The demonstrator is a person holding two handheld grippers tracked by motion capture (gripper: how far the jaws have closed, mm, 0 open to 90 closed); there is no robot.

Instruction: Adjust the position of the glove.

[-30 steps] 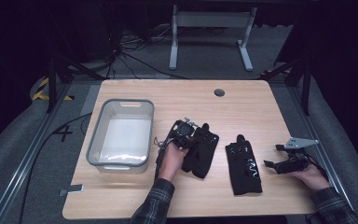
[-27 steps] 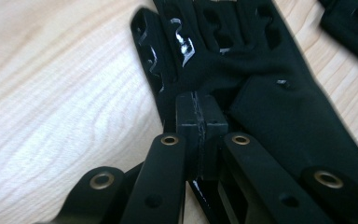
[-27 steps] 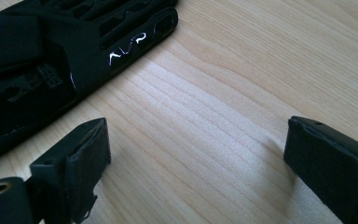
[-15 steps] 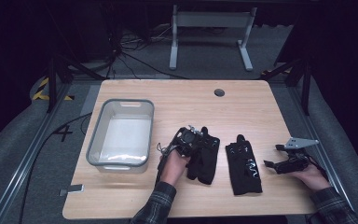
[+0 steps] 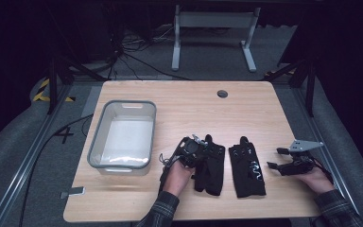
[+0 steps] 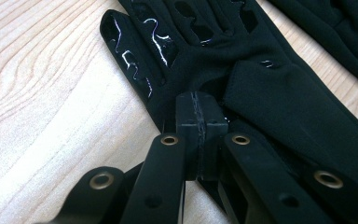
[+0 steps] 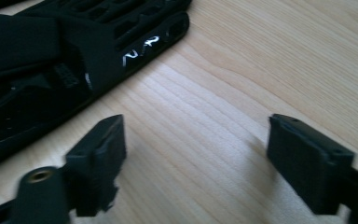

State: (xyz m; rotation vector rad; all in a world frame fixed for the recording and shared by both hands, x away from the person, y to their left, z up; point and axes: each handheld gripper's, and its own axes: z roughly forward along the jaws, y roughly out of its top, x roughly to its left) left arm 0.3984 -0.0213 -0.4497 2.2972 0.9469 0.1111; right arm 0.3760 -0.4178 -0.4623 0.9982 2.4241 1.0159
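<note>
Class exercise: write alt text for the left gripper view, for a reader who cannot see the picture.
The left gripper, seen along its own two black jaws, has them closed together on the edge of a black glove lying flat on a pale wooden table. Shiny wavy grip lines run along the glove's fingers, and part of a second glove lies at the upper right.

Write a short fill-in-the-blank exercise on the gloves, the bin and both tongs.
1. The left tongs are ____ at the edge of the left glove.
2. The right tongs hang ____ over bare wood beside the right glove.
3. The number of black gloves lying on the table is ____.
4. The clear plastic bin holds ____ gloves.

Missing words: shut; open; two; no
</note>
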